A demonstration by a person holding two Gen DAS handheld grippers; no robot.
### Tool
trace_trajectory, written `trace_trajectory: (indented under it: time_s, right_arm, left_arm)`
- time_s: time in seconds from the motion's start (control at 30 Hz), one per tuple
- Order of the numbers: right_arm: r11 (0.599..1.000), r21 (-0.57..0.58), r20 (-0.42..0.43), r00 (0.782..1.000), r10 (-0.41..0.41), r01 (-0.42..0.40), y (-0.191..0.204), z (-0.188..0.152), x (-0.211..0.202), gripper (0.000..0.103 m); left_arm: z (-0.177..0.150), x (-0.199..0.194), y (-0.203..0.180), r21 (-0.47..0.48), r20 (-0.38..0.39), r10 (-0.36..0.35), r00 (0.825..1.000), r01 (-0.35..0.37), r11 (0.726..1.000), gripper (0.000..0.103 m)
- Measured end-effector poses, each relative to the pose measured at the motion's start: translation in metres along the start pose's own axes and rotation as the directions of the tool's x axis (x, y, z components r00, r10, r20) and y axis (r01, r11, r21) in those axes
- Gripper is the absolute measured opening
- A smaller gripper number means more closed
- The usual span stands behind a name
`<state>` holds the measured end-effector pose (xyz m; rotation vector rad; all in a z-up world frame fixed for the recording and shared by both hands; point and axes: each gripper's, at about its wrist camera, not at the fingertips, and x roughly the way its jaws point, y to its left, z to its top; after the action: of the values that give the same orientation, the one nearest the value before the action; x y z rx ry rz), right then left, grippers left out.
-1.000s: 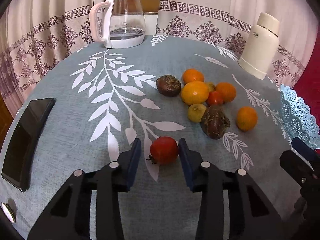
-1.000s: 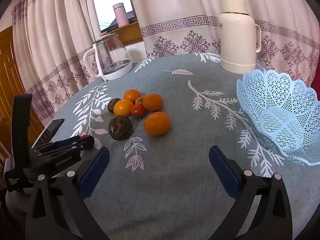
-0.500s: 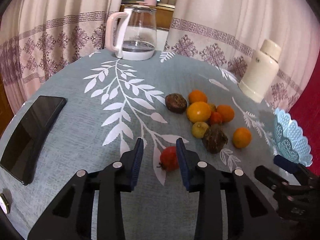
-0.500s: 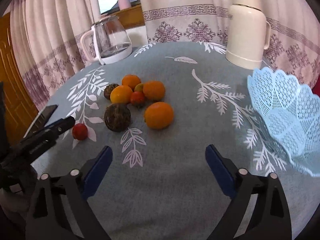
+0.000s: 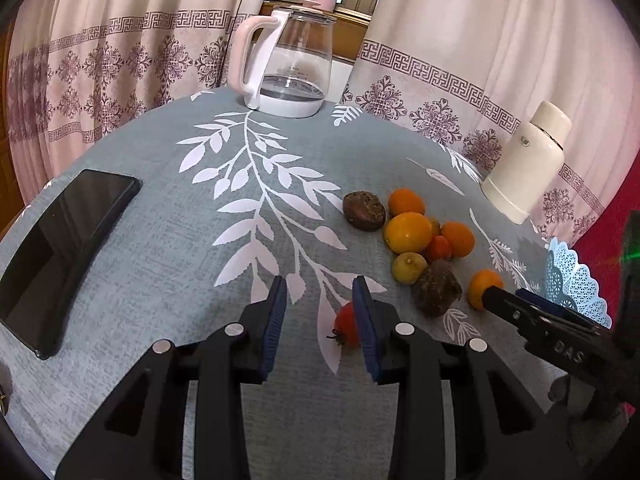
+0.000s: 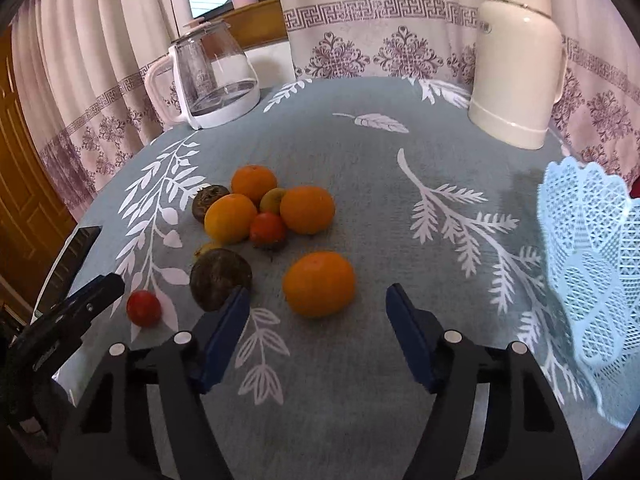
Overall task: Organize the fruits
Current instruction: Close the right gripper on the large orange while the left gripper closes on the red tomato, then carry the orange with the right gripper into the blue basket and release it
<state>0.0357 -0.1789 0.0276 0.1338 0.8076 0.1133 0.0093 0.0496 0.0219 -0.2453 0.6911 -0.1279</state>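
Note:
A small red tomato [image 5: 346,325] lies on the grey leaf-print cloth, partly hidden behind the right finger of my open left gripper [image 5: 320,322]; it also shows in the right wrist view [image 6: 144,308], beside that gripper's tip. My right gripper [image 6: 318,322] is open, just short of a lone orange [image 6: 319,283]. A cluster of oranges [image 6: 307,209], a second tomato [image 6: 268,229], a yellow-green fruit [image 5: 409,267] and two dark brown fruits [image 6: 220,279] lies beyond. A light blue lattice basket [image 6: 592,264] stands at the right.
A glass kettle [image 5: 288,68] stands at the table's far edge, a cream thermos [image 6: 516,60] at the far right. A black phone [image 5: 60,240] lies at the left edge. Curtains hang behind the table.
The left gripper has pulled back and risen; the tomato now sits against its right finger, not centred. The right gripper has moved forward toward the lone orange.

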Motion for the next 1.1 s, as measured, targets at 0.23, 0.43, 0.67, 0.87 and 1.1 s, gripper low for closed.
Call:
trace_trajectory:
  time_s: [0.23,0.43,0.67,0.87,1.1]
  right_arm:
    - [1.0,0.019,-0.065,0.998,0.013,-0.012,-0.003,0.009,0.024,0.054]
    - [1.0,0.017,-0.064,0.998,0.017,-0.016,-0.002,0.01,0.029,0.043]
    - [1.0,0.023,0.003,1.0,0.011,-0.011,-0.003,0.003,0.013,0.043]
    - [1.0,-0.014,0.057,0.998,-0.015,0.015,0.004,-0.001,0.002,0.043]
    - [1.0,0.009,0.066,0.998,0.017,-0.017,-0.002,-0.001,0.001,0.043]
  left_arm:
    - [0.001,0.002,-0.001,0.002,-0.012,-0.006,1.0,0.006,1.0,0.037]
    - [0.0,0.001,-0.005,0.023,-0.006,-0.022,1.0,0.022,0.999,0.052]
    - [-0.002,0.003,-0.019,0.085,-0.022,-0.052,0.998,0.054,0.995,0.056]
    - [-0.005,0.019,-0.029,0.13,-0.1,-0.029,0.995,0.042,0.991,0.056]
    - [-0.007,0.028,-0.031,0.149,-0.143,-0.012,0.99,0.033,0.988,0.028]
